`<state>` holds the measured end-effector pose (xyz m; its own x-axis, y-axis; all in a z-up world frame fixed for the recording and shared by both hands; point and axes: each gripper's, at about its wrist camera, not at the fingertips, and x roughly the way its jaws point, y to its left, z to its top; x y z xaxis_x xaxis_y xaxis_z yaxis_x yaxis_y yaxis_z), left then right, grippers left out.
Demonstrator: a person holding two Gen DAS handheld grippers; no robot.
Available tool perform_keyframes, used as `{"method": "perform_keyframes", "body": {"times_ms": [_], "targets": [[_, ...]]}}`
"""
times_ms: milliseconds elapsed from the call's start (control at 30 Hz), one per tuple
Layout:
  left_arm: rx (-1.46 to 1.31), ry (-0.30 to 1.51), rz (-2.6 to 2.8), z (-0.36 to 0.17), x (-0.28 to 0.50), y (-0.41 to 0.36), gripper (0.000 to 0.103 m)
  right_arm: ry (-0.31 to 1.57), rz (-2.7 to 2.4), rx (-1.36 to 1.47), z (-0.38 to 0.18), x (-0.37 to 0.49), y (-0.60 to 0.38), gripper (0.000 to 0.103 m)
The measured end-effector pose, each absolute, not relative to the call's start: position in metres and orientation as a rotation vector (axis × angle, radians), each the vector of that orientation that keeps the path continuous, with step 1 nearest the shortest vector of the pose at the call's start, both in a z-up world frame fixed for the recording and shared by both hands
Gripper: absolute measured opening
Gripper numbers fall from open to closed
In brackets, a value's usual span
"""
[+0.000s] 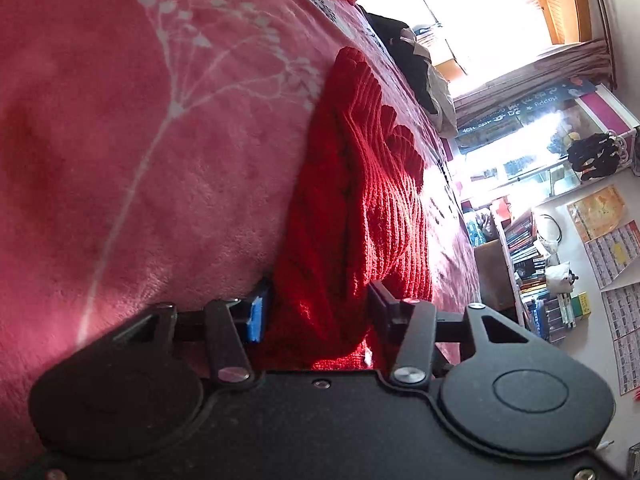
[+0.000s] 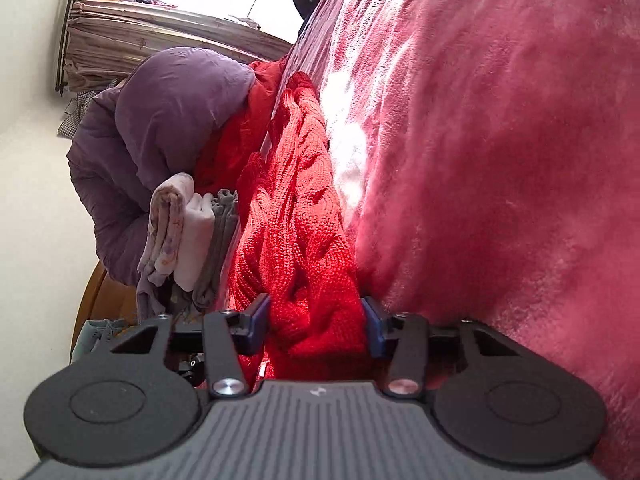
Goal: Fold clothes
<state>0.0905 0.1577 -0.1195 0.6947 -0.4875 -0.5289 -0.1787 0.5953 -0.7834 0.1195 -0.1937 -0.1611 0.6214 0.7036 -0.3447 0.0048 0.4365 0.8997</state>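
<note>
The red cable-knit sweater (image 1: 360,200), laid on the pink fleece blanket (image 1: 140,160), was clamped by the left gripper (image 1: 316,312) and right gripper (image 2: 316,320), presumably for folding.

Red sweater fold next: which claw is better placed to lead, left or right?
Roughly even; slight edge right. The right claw has red sweater bunched between both pads; the left claw also straddles it, with a looser-looking bite.

The sweater (image 2: 304,216) is spread on the blanket (image 2: 500,160); a pile of folded clothes (image 2: 192,236) is stacked just beside it.
</note>
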Motion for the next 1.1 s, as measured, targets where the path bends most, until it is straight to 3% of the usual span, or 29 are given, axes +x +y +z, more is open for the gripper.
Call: {"method": "perform_keyframes", "body": {"times_ms": [133,267,433,633,700,733,767,833,867,900,1033,1100], "targets": [[-0.943,0.820,-0.189,-0.123,0.093,0.159,0.032,0.806,0.503,1.009,-0.160,0.119,-0.190,0.045],[-0.867,0.818,-0.190,-0.123,0.096,0.150,0.027,0.793,0.485,0.926,-0.159,0.119,-0.184,0.031],[-0.921,0.810,-0.190,-0.116,0.087,0.152,0.020,0.783,0.490,0.947,-0.159,0.118,-0.188,0.029],[-1.012,0.858,-0.213,-0.108,0.050,0.149,0.020,0.825,0.511,1.061,-0.147,0.096,-0.209,0.029],[-0.993,0.872,-0.198,-0.111,0.043,0.151,0.023,0.867,0.497,1.060,-0.149,0.087,-0.214,0.029],[-0.963,0.872,-0.194,-0.111,0.042,0.152,0.032,0.879,0.487,1.025,-0.148,0.085,-0.214,0.030],[-0.949,0.869,-0.209,-0.110,0.042,0.154,0.034,0.890,0.478,0.990,-0.148,0.083,-0.214,0.032],[-0.903,0.839,-0.247,-0.100,0.039,0.158,0.048,0.868,0.485,0.892,-0.136,0.080,-0.212,0.040],[-0.839,0.818,-0.259,-0.092,0.035,0.158,0.051,0.850,0.486,0.841,-0.128,0.078,-0.212,0.049],[-0.754,0.794,-0.267,-0.084,0.030,0.157,0.052,0.822,0.500,0.782,-0.118,0.074,-0.212,0.053],[-0.316,0.697,-0.322,-0.057,0.009,0.136,0.053,0.697,0.523,0.517,-0.084,0.057,-0.220,0.053],[-0.052,0.641,-0.352,-0.050,-0.003,0.118,0.054,0.608,0.517,0.230,-0.069,0.045,-0.215,0.053]]}}
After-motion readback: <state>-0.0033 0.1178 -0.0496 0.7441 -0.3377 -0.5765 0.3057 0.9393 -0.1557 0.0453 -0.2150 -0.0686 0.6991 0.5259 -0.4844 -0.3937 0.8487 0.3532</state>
